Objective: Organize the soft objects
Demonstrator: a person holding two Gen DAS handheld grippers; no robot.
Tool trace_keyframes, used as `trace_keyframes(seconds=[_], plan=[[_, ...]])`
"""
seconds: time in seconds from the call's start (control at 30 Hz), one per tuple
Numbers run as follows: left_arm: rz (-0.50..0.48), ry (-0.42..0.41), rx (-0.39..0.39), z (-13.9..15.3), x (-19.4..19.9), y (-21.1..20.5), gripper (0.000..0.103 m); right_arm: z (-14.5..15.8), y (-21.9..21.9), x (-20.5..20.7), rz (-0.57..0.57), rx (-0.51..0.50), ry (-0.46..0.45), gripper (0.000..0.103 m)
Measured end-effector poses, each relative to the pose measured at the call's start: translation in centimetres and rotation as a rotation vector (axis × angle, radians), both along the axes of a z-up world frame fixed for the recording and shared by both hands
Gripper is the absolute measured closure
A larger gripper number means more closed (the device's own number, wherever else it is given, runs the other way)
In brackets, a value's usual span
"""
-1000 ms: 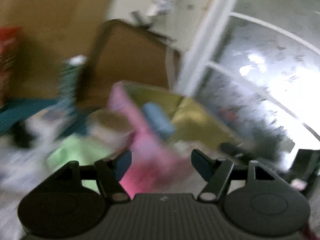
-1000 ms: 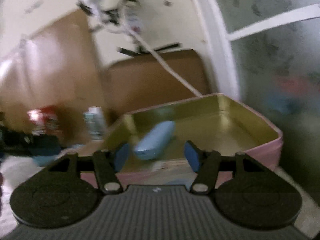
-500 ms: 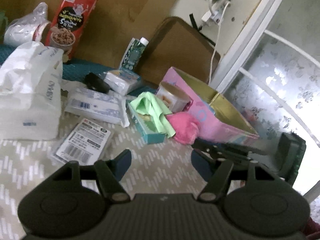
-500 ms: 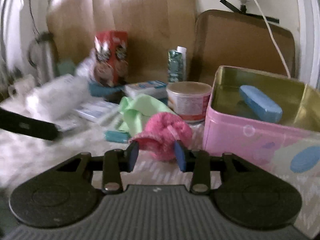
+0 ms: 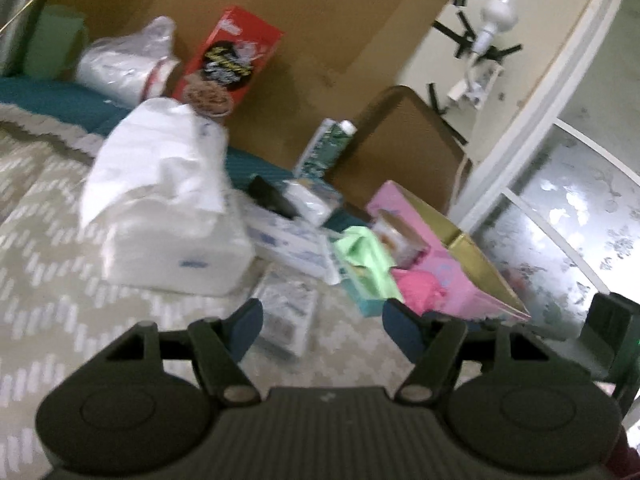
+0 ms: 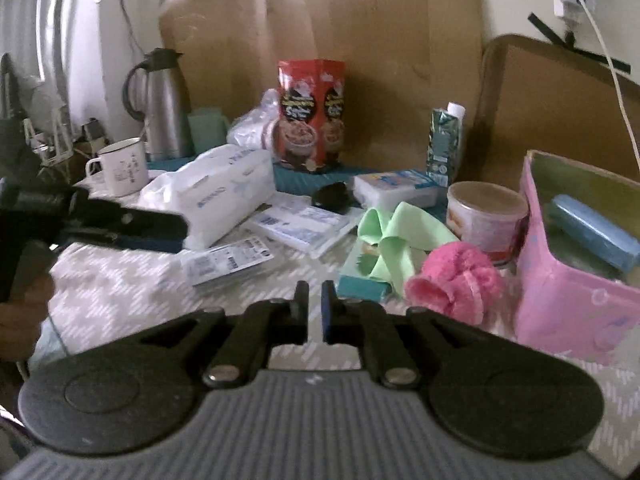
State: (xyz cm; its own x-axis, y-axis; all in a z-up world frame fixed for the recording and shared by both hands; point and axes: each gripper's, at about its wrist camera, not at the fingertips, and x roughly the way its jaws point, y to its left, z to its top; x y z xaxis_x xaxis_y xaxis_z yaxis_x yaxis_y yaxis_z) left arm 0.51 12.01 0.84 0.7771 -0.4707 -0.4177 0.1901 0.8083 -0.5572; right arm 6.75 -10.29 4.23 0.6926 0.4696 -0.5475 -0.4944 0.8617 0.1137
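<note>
A cluttered surface (image 6: 120,296), covered by a pale cloth with a woven zigzag pattern, is seen from both wrist views. At its back, flat brown cardboard (image 6: 360,40) is propped upright. The largest item on it is a soft white tissue pack (image 5: 168,216) in crinkled plastic, lying left of centre. At the right edge a rectangular pink tin (image 6: 576,308) with a gold metal interior is placed, and a rounded blue block (image 6: 592,232) is laid inside it. A tall red snack box (image 6: 312,116) is stood against the cardboard, with a steel jug (image 6: 164,108) to its left and a white enamel mug (image 6: 120,168) nearer the front. A green carton (image 6: 444,144) is stood upright right of the red box. A round tub (image 6: 488,216) is set just beside the tin. A fluffy pink cloth (image 6: 456,284) is bunched in front of the tub, near the tin wall, and a smooth pale green cloth (image 6: 388,240) is draped over a teal box (image 6: 360,286) beside it. Flat plastic packets (image 6: 228,260) are spread in the middle.

The left gripper (image 5: 320,324) is held wide apart above the cloth with nothing between its blue pads. The right gripper (image 6: 315,308) is drawn nearly closed, a thin gap left, and nothing is held.
</note>
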Motion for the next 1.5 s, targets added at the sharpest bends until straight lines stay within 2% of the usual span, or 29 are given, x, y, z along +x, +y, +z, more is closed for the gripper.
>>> trace_keyframes(seconds=[0.13,0.17,0.3,0.43,0.6,0.73,0.83,0.9,0.97,1.1,1.13,1.17,1.2,1.23,1.27,1.3,1.43,1.5], plan=[[-0.031,0.043,0.024,-0.4,0.5,-0.5,0.034,-1.0,2.2,2.8,0.053,0.031,0.052,0.068],[-0.035,0.048,0.035,-0.5,0.5,-0.7,0.034,-1.2,2.9,3.5,0.081,0.03,0.063,0.066],[-0.006,0.093,-0.002,-1.4,0.9,0.2,0.034,-2.0,4.5,6.7,0.105,0.078,0.139,0.066],[0.013,0.1,-0.056,-1.9,1.1,1.1,0.036,-3.3,5.4,9.6,0.093,0.142,0.225,0.066],[0.005,0.098,-0.058,-1.9,1.2,1.2,0.038,-3.5,4.6,8.6,0.122,0.206,0.306,0.067],[-0.047,0.105,-0.084,-1.9,1.8,0.5,0.038,-3.5,2.1,4.0,0.147,0.218,0.274,0.064],[-0.107,0.103,-0.083,-1.9,2.2,-0.9,0.034,-3.4,0.8,0.7,0.174,0.182,0.234,0.063],[-0.112,0.089,-0.071,-1.6,2.2,-1.3,0.029,-3.2,0.6,-1.0,0.173,0.119,0.19,0.053],[-0.083,0.074,-0.056,-1.2,2.2,-1.1,0.018,-3.1,0.7,-2.2,0.158,0.035,0.121,0.036],[-0.068,0.089,-0.06,-1.0,2.7,-0.5,0.021,-3.3,2.1,-2.5,0.173,-0.074,0.044,0.036],[-0.079,0.099,-0.055,-1.2,2.9,-0.7,0.027,-3.6,2.3,-2.0,0.18,-0.09,0.043,0.036],[-0.095,0.115,-0.048,-1.4,3.1,-1.0,0.037,-4.0,2.7,-1.7,0.182,-0.105,0.043,0.036],[-0.112,0.12,-0.04,-1.7,3.3,-1.6,0.04,-4.2,2.9,-1.5,0.183,-0.103,0.028,0.036],[-0.103,0.111,-0.013,-1.5,3.1,-2.1,0.041,-4.3,3.1,-1.2,0.191,-0.095,0.027,0.037],[-0.097,0.102,0.03,-1.3,2.9,-2.7,0.041,-4.4,3.3,-1.1,0.188,-0.089,0.023,0.044],[-0.101,0.094,0.067,-1.0,2.7,-3.3,0.041,-4.3,3.4,-1.1,0.173,-0.097,0.014,0.044],[-0.145,0.066,0.038,0.5,2.7,-4.4,0.041,-4.0,2.3,-2.2,0.134,-0.078,-0.004,0.045],[-0.173,0.028,0.051,1.9,3.1,-5.8,0.041,-3.2,1.2,-2.8,0.102,-0.065,-0.04,0.045]])
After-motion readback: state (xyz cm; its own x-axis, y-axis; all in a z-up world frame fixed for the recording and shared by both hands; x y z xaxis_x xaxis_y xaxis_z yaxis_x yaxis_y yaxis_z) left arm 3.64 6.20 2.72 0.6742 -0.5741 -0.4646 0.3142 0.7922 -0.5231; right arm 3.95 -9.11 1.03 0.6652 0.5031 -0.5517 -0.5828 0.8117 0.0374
